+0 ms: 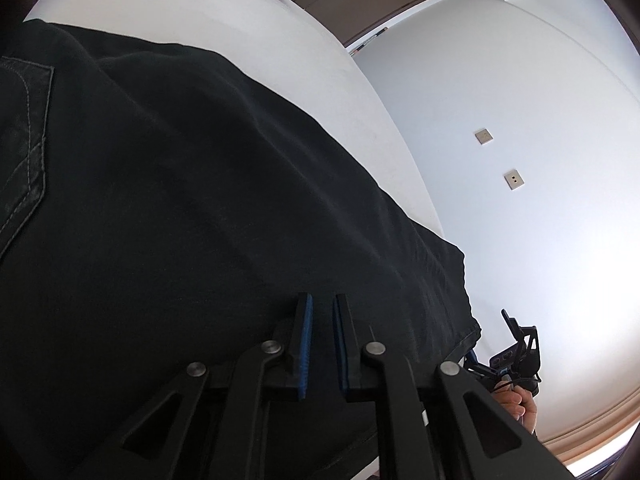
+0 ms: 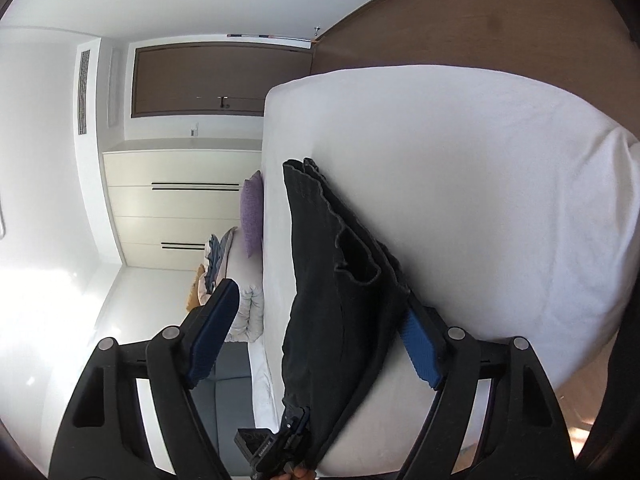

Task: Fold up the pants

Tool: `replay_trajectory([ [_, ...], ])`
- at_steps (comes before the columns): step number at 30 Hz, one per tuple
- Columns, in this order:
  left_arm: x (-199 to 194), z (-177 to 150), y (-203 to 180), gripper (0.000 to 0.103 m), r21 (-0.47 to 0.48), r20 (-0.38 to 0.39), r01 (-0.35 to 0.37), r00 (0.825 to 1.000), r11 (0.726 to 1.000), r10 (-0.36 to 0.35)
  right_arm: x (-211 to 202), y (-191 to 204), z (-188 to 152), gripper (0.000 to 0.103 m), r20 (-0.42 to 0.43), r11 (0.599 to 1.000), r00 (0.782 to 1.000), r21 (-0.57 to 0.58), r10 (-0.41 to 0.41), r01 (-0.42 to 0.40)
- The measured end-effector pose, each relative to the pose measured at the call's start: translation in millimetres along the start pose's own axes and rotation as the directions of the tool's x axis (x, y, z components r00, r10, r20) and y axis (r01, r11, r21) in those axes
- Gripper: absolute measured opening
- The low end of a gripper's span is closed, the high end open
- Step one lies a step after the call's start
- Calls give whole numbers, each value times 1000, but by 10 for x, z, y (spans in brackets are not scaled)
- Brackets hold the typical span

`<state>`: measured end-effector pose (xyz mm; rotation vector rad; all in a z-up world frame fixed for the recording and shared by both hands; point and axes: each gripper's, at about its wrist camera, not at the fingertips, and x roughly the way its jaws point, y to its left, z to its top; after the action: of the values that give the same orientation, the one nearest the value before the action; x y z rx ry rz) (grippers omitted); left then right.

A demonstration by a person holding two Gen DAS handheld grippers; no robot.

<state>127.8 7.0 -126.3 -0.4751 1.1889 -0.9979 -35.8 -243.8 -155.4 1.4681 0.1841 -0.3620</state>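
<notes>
Pants (image 1: 208,208): black matt denim-like cloth w/ pale stitching, left edge. Bed sheet (image 2: 480,184): white, soft, faintly textured cloth. Left gripper (image 1: 322,344) & right gripper (image 2: 320,340): matt black plastic, ribbed blue pads, dull metal rivets. Pillow (image 2: 252,212), centre-left: nubbly purple fabric

Black pants (image 2: 340,292), white bed (image 2: 480,180), purple pillow (image 2: 252,212).

A white-sheeted bed (image 2: 460,184) fills the right, with a purple cushion (image 2: 252,216) near its left edge. Beyond stand a cream wardrobe (image 2: 176,208) and brown door (image 2: 200,80); white walls (image 1: 520,120) glow with daylight.
</notes>
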Motion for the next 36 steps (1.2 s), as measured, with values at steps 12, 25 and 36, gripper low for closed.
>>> replay_trajectory([
  [12, -21, -20, 138, 3, -14, -9, 0, 1000, 1000, 0, 272, 21, 38, 7, -17, 989, 992, -79, -127, 125],
  [25, -104, -38, 190, 2, -25, 6, 10, 1000, 1000, -10, 362, 792, -385, 6, 101, 771, 930, -531, -353, 351],
  [36, -32, 58, -167, 95, -88, 27, 200, 980, 976, -198, 1059, 1189, -2485, 7, 125, 10, 866, -989, -484, 148],
])
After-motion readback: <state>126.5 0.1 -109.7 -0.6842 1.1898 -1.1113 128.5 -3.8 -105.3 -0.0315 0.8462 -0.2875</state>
